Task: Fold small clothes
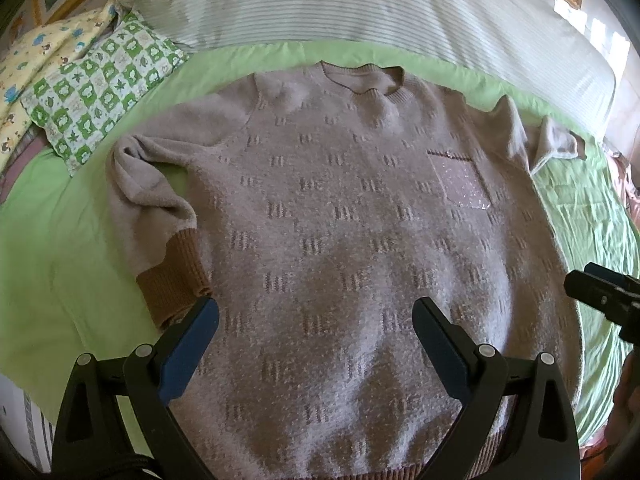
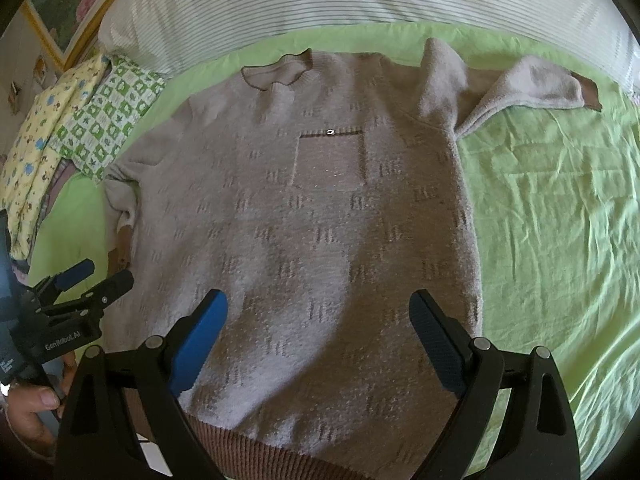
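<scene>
A mauve knit sweater (image 1: 340, 220) lies flat, front up, on a green sheet (image 1: 48, 240), neck away from me. It has a sparkly chest pocket (image 1: 464, 180) and brown ribbed cuffs (image 1: 176, 280). Its left sleeve is bent down along the body; the right sleeve (image 2: 532, 84) is crumpled outward. My left gripper (image 1: 316, 320) is open and empty above the lower body. My right gripper (image 2: 320, 312) is open and empty above the hem (image 2: 280, 452). Each gripper shows at the edge of the other's view: the right gripper (image 1: 600, 296), the left gripper (image 2: 100, 276).
Two patterned pillows, green-checked (image 1: 96, 92) and yellow (image 1: 36, 60), lie at the far left. A striped white duvet (image 1: 360, 8) runs along the back of the bed. Wrinkled green sheet (image 2: 560, 220) spreads to the right of the sweater.
</scene>
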A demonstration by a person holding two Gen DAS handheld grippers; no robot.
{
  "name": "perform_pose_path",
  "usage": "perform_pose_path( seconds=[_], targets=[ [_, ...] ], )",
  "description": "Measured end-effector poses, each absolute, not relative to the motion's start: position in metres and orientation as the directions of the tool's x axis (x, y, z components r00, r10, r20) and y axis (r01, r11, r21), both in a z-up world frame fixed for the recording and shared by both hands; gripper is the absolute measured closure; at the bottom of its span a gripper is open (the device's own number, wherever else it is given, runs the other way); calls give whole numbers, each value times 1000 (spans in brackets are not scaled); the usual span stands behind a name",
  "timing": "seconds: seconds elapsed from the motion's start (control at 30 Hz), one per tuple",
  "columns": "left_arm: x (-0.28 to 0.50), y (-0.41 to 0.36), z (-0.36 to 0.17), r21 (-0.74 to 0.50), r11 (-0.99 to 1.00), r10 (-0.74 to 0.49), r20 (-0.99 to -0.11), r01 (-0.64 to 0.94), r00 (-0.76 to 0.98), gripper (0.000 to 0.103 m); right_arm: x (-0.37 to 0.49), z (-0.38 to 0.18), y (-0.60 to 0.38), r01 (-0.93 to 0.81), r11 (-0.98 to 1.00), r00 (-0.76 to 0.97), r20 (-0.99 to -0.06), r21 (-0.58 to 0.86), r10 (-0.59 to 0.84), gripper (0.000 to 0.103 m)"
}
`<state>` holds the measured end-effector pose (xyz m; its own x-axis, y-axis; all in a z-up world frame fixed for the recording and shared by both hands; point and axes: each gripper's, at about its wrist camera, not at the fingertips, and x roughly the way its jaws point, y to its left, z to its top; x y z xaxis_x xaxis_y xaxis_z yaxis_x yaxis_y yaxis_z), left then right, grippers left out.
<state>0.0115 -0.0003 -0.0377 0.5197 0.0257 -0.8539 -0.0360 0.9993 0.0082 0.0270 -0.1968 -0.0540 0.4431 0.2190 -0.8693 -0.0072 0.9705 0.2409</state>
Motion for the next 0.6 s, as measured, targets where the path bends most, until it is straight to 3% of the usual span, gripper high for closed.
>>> perform_pose_path(
  seconds=[0.6],
  targets=[
    [85, 2, -39, -22, 999, -4, -865, -30, 502, 5, 82, -54, -311, 223, 923, 542, -827, 315, 151, 11]
  ],
)
